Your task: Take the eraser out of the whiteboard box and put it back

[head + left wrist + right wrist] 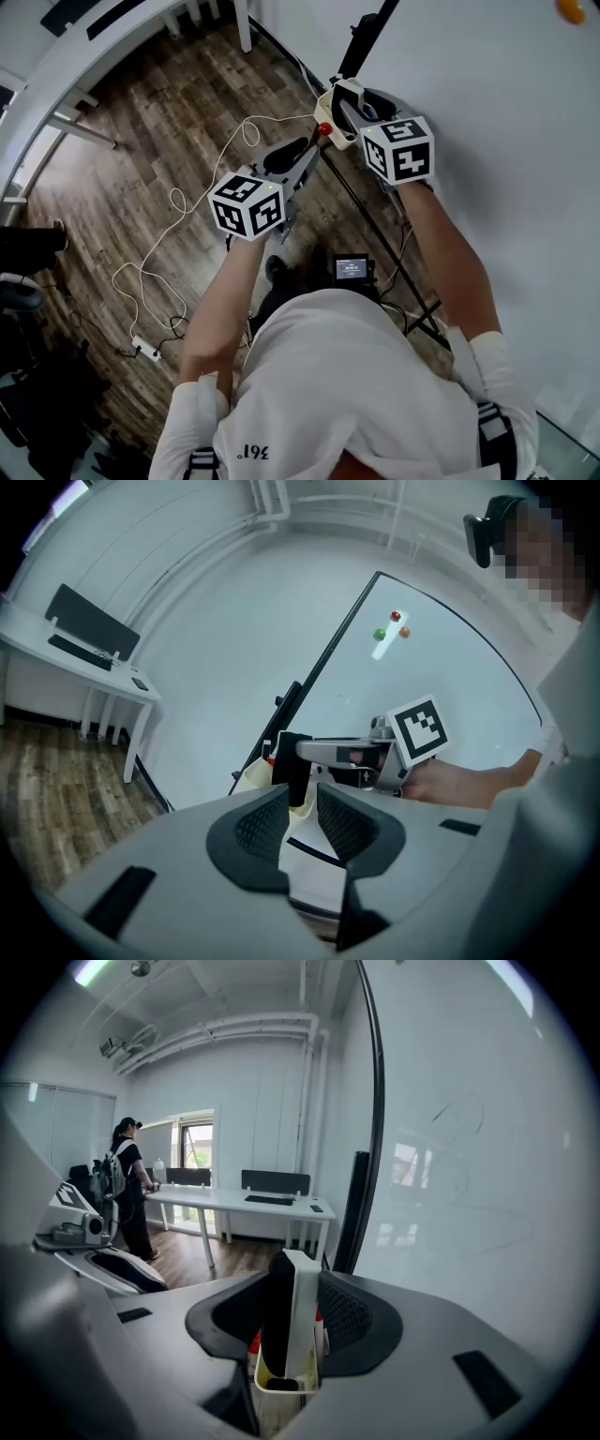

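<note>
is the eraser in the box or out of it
Partly in: the eraser stands upright in the right gripper, lower end inside the box rim.

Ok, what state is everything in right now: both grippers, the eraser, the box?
eraser: upright, lower end down in the whiteboard box.
right gripper: shut on the eraser, a pad against each face.
whiteboard box: open-topped, holding the eraser and a red marker.
left gripper: open, nothing between its jaws.

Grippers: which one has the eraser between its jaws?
The right gripper: its jaws clamp the eraser; the left gripper's jaws stand apart with nothing between them.
</note>
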The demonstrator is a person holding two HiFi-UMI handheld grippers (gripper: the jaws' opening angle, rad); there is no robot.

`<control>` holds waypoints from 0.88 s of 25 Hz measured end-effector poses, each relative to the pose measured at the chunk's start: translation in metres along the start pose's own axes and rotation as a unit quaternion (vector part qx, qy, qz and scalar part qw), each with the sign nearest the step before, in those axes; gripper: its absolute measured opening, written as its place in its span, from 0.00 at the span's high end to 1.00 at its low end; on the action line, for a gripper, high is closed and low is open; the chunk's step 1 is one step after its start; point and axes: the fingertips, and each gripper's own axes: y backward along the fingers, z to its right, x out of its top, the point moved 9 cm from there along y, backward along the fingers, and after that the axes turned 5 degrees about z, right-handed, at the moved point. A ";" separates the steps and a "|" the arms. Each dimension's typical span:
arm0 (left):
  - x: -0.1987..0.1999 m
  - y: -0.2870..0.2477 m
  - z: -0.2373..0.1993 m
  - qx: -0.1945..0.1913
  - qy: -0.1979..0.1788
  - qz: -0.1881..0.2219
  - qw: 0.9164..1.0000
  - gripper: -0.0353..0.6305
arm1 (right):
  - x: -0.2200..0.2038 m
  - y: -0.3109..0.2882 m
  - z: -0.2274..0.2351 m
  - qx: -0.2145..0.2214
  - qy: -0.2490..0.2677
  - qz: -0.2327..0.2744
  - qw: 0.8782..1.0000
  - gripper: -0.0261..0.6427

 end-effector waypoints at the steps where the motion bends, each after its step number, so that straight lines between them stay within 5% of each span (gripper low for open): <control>1: -0.003 -0.001 -0.001 0.003 0.002 -0.003 1.000 0.82 | -0.003 -0.005 -0.001 0.000 0.004 -0.008 1.000 0.70; 22: -0.016 0.008 -0.002 -0.003 0.028 -0.019 0.999 0.79 | -0.028 -0.044 -0.010 -0.017 0.054 -0.091 0.994 0.69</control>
